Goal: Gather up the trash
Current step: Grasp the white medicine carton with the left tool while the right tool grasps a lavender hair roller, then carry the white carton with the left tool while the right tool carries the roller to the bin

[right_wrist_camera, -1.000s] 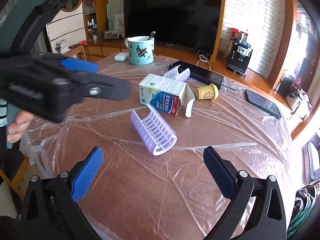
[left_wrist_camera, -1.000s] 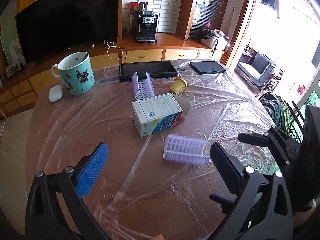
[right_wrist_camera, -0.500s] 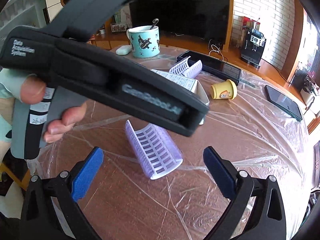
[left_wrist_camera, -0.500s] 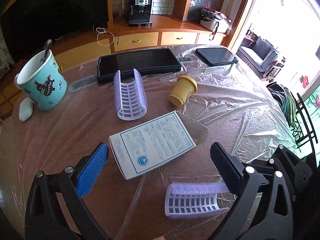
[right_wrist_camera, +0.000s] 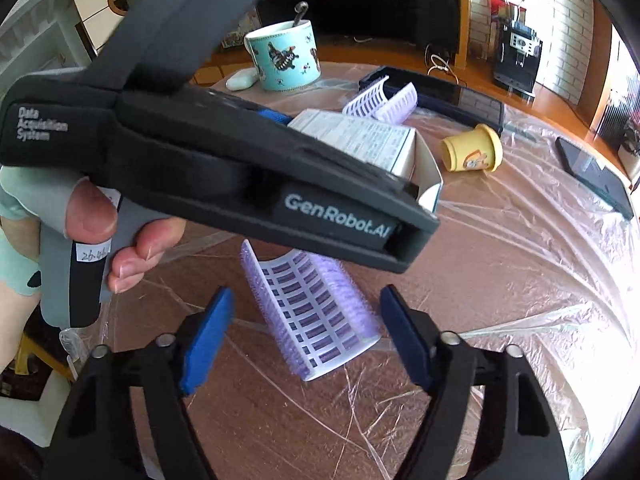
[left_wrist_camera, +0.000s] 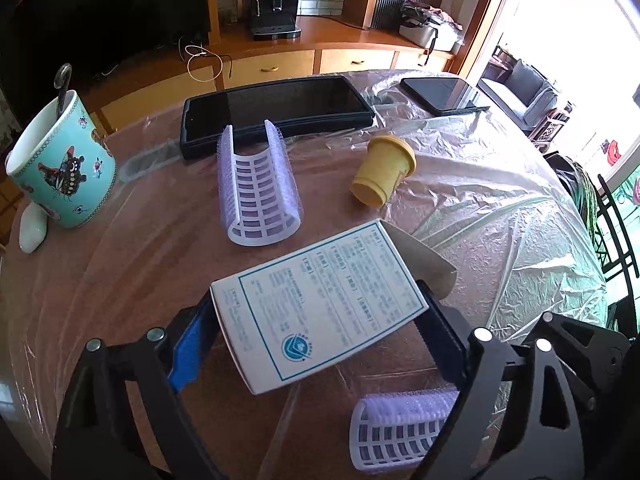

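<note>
Left wrist view: my left gripper [left_wrist_camera: 316,340] is closing around the white printed carton [left_wrist_camera: 316,304], its jaws having just been narrowing; the pads look to be meeting the box's sides, though I cannot tell how firmly they are pressing. The carton is thin cardboard with one flap hanging open. Nothing is collected yet, I judge: a ribbed lilac plastic half-tube [left_wrist_camera: 256,192] and a toppled yellow cup [left_wrist_camera: 384,172] are lying farther back on the crinkly film-covered surface [left_wrist_camera: 500,220], beside a glossy ceramic mug [left_wrist_camera: 60,168].

Right wrist view: my right gripper [right_wrist_camera: 306,334] is straddling a second lilac half-tube [right_wrist_camera: 316,312], its jaws half-wide and having just been closing, with the blue pads [right_wrist_camera: 206,334] not touching it. My left hand [right_wrist_camera: 120,236] is holding the other gripper overhead, over the carton.
</note>
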Available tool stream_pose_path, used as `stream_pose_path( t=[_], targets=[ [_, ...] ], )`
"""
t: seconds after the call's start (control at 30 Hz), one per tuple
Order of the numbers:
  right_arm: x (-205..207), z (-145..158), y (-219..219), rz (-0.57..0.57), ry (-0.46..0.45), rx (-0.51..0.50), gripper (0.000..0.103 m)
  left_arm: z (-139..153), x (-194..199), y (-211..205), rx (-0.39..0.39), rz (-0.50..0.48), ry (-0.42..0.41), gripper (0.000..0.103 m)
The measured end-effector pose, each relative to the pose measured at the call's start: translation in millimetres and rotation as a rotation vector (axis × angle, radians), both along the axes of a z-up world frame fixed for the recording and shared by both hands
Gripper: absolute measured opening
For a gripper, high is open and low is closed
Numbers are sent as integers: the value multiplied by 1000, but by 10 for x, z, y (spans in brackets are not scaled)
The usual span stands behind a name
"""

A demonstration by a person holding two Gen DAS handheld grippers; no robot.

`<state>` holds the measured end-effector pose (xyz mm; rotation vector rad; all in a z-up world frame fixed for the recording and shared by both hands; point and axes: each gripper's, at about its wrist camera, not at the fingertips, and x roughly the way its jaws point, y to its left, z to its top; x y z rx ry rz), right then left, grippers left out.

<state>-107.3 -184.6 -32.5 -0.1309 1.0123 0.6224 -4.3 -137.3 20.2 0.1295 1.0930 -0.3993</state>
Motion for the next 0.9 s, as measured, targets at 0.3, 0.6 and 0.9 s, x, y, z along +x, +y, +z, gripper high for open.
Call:
stream_pose_path(
  t=[0.3, 0.6, 0.9],
  targets=[
    [-106, -3, -51, -2, -20, 22, 43, 25, -65, 46, -16, 4, -30, 90],
    [-261, 72, -229, -42, -36, 57, 43, 157, -198, 204, -64, 32, -57, 90],
    [-401, 82, -471, -120, -42, 66, 43, 228, -383, 283, -77, 49, -77, 90]
  ],
)
